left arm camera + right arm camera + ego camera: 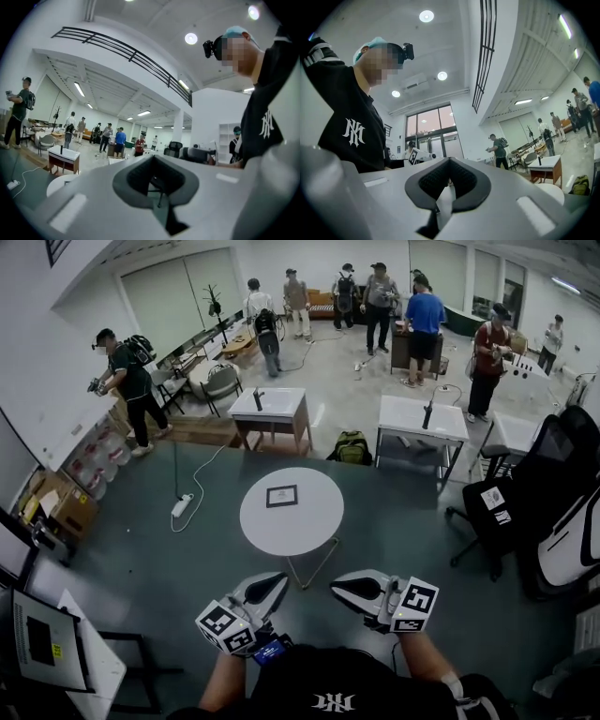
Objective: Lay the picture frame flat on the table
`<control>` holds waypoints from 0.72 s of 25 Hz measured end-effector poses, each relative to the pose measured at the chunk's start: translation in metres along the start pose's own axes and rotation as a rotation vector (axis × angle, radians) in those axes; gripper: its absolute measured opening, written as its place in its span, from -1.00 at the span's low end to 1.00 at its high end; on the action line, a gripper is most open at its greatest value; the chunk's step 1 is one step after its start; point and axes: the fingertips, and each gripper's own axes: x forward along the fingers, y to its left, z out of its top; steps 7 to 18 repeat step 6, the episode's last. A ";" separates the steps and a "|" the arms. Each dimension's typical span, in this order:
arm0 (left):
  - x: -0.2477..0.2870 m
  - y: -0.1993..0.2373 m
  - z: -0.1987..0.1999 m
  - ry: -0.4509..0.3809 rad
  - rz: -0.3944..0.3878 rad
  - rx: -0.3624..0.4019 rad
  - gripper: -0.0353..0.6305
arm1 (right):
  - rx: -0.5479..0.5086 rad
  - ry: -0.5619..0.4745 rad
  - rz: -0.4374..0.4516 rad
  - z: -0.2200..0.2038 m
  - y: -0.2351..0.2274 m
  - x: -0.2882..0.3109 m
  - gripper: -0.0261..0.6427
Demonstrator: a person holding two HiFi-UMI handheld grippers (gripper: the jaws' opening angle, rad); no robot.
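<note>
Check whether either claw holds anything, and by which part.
Nothing is held: the left claw and right claw are both shut and empty, short of the picture frame lying flat on the round table.

Open floor around round table

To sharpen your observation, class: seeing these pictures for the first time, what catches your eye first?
A round white table stands mid-floor with a dark picture frame lying on it. In the near foreground, the left tongs and right tongs hang shut and empty, short of the table.
</note>
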 end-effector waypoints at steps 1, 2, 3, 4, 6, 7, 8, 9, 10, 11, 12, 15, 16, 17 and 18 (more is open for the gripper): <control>0.000 0.001 0.001 -0.006 0.007 0.005 -0.88 | -0.002 0.001 0.008 -0.001 0.000 0.001 -0.93; -0.002 0.002 0.002 -0.012 0.013 0.012 -0.88 | -0.005 0.003 0.017 -0.002 0.000 0.003 -0.93; -0.004 0.003 0.002 -0.015 0.017 0.022 -0.88 | -0.006 0.005 0.024 -0.003 0.001 0.005 -0.93; -0.007 0.005 0.001 -0.015 0.019 0.031 -0.88 | -0.005 0.009 0.030 -0.005 0.001 0.009 -0.93; -0.014 0.008 -0.003 -0.009 0.026 0.042 -0.88 | -0.002 0.018 0.039 -0.009 0.003 0.016 -0.93; -0.014 0.008 -0.003 -0.009 0.026 0.042 -0.88 | -0.002 0.018 0.039 -0.009 0.003 0.016 -0.93; -0.014 0.008 -0.003 -0.009 0.026 0.042 -0.88 | -0.002 0.018 0.039 -0.009 0.003 0.016 -0.93; -0.014 0.008 -0.003 -0.009 0.026 0.042 -0.88 | -0.002 0.018 0.039 -0.009 0.003 0.016 -0.93; -0.014 0.008 -0.003 -0.009 0.026 0.042 -0.88 | -0.002 0.018 0.039 -0.009 0.003 0.016 -0.93; -0.014 0.008 -0.003 -0.009 0.026 0.042 -0.88 | -0.002 0.018 0.039 -0.009 0.003 0.016 -0.93; -0.014 0.008 -0.003 -0.009 0.026 0.042 -0.88 | -0.002 0.018 0.039 -0.009 0.003 0.016 -0.93; -0.014 0.008 -0.003 -0.009 0.026 0.042 -0.88 | -0.002 0.018 0.039 -0.009 0.003 0.016 -0.93; -0.014 0.008 -0.003 -0.009 0.026 0.042 -0.88 | -0.002 0.018 0.039 -0.009 0.003 0.016 -0.93; -0.014 0.008 -0.003 -0.009 0.026 0.042 -0.88 | -0.002 0.018 0.039 -0.009 0.003 0.016 -0.93; -0.014 0.008 -0.003 -0.009 0.026 0.042 -0.88 | -0.002 0.018 0.039 -0.009 0.003 0.016 -0.93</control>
